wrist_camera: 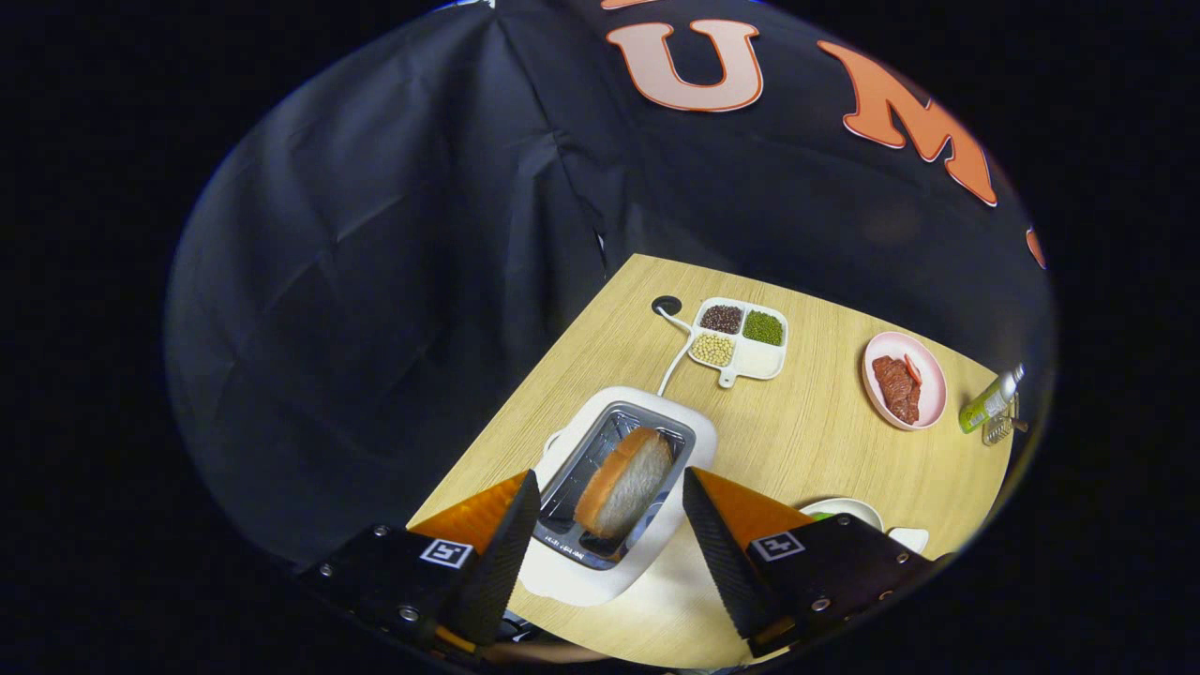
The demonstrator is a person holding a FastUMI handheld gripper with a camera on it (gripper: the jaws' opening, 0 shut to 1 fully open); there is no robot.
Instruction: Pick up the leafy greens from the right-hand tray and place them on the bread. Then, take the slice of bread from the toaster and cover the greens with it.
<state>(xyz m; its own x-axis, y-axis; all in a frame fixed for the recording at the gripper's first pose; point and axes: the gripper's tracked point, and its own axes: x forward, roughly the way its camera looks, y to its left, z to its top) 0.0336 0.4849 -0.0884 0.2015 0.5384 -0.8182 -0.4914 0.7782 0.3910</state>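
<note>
— Starting from the left, what is seen on the wooden table (806,441)?

— A white toaster (698,436) is set near the table's left edge, with a slice of bread (626,480) standing tilted in its metal slot. A white cord (671,361) is run from it to a round hole in the tabletop.

— And how is the gripper (609,534) held?

— It is held wide open above the toaster, nothing gripped; the bread is framed between the two fingers, untouched by either.

— What is laid out further right?

— Beyond the toaster, a white four-part dish (764,364) is placed, with dark red beans, green beans and pale beans in three compartments. Well to its right a pink plate (928,370) with sliced meat is seen, then a green bottle (989,401) at the table's far edge. Just past the right finger, a white dish rim (858,507) with a bit of green on it is partly hidden.
</note>
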